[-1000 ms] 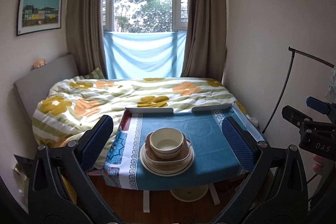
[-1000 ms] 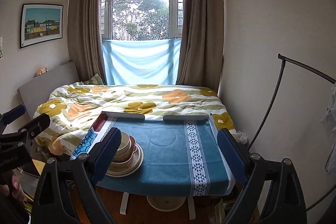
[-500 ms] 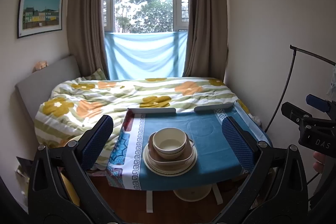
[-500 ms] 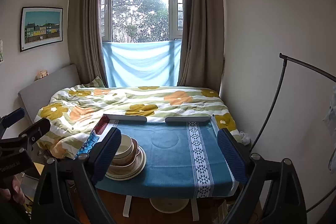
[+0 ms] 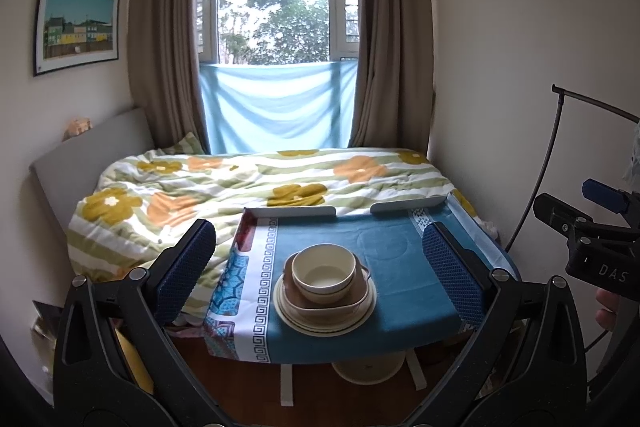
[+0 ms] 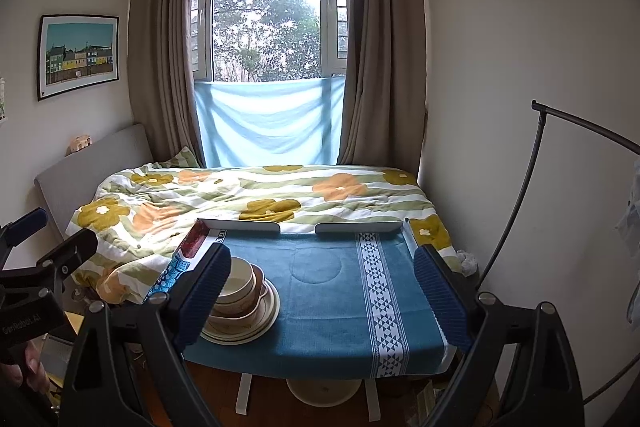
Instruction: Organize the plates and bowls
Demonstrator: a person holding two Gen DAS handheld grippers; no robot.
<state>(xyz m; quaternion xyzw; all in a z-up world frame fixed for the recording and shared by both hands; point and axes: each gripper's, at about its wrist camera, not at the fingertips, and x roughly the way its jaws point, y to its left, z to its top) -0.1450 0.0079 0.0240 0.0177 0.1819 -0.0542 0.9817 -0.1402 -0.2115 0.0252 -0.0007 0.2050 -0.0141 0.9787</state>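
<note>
While both grippers [image 5: 320,259] [image 6: 322,281] gape empty, the dish stack [image 5: 325,291] sits ahead, untouched

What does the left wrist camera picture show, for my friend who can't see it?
A cream bowl sits on top of a stack of dishes on a small table with a blue cloth, at the foot of a bed with a flowery quilt. The left gripper frames it, jaws wide open and empty, with a curtained window behind.

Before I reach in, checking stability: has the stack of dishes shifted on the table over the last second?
No. The stack of dishes sits at the same spot beside the tablecloth's key-pattern stripe.
</note>
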